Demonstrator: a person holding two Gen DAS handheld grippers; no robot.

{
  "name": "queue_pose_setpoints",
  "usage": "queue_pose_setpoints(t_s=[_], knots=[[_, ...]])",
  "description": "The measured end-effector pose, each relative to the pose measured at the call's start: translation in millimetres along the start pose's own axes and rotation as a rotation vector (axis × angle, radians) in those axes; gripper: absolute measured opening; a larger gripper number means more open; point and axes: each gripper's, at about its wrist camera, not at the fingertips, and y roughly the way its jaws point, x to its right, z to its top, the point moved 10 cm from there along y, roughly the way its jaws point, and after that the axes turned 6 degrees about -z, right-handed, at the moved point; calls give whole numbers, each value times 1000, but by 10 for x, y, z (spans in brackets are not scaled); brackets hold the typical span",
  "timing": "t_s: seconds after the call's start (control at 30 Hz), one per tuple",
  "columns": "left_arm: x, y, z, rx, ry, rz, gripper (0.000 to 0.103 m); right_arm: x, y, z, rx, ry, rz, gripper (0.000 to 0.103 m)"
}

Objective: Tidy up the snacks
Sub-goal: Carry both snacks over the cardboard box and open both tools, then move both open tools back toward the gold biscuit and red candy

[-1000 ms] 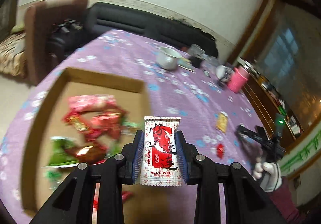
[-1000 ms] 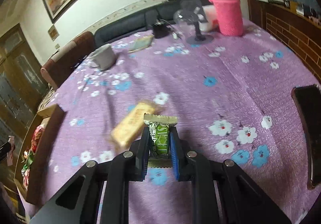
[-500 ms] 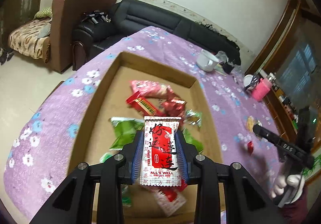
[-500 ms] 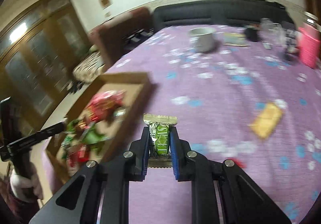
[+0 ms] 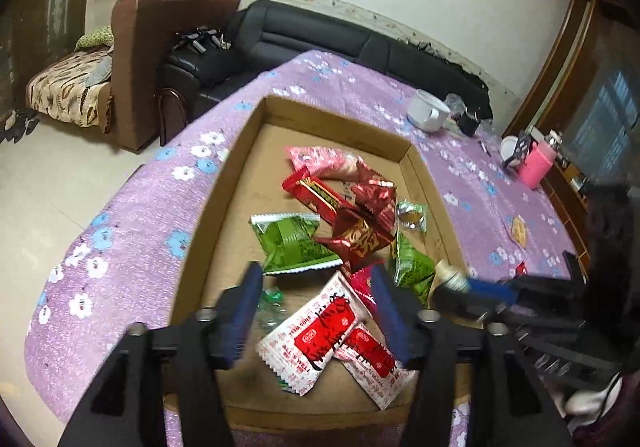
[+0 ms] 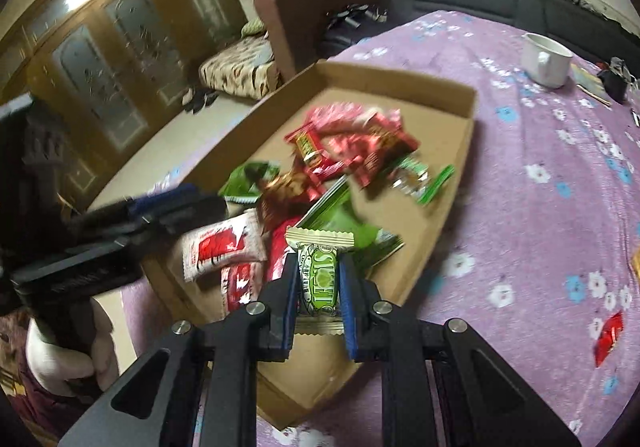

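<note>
Opening over the cardboard box (image 5: 430, 183), my left gripper (image 5: 318, 301) had its fingers (image 5: 249, 299) apart, clear of the red-and-white packet (image 5: 316, 331), which lay loose among the snacks in the box. My right gripper (image 6: 319, 287) pinched a green-and-white candy (image 6: 320, 279) between narrow fingers (image 6: 347, 295) above the box's near corner. Beneath it lay the purple flowered worktop (image 6: 520, 207).

Green snack packet (image 6: 319, 278) in right gripper (image 6: 319, 321) over cardboard box (image 6: 448, 223)
</note>
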Motion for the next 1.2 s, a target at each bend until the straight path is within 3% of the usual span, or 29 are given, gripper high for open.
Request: queue_pose_setpoints(t_s=[0.17, 0.27, 0.47, 0.53, 0.73, 1.2], knots=[[-69, -152, 76, 42, -21, -2, 70, -90, 57, -89, -3, -37, -45, 20], [-84, -212, 98, 55, -21, 9, 71, -106, 4, -78, 14, -32, -43, 33], [-48, -269, 103, 69, -20, 17, 80, -91, -202, -36, 71, -23, -61, 36], [-31, -269, 88, 65, -21, 16, 83, -38, -308, -27, 104, 15, -69, 43], [84, -239, 57, 48, 8, 30, 85, 77, -555, -24, 178, 87, -67, 46], [338, -180, 2, 27, 131, 154, 90, 227, -596, -144, 184, 145, -53, 51]])
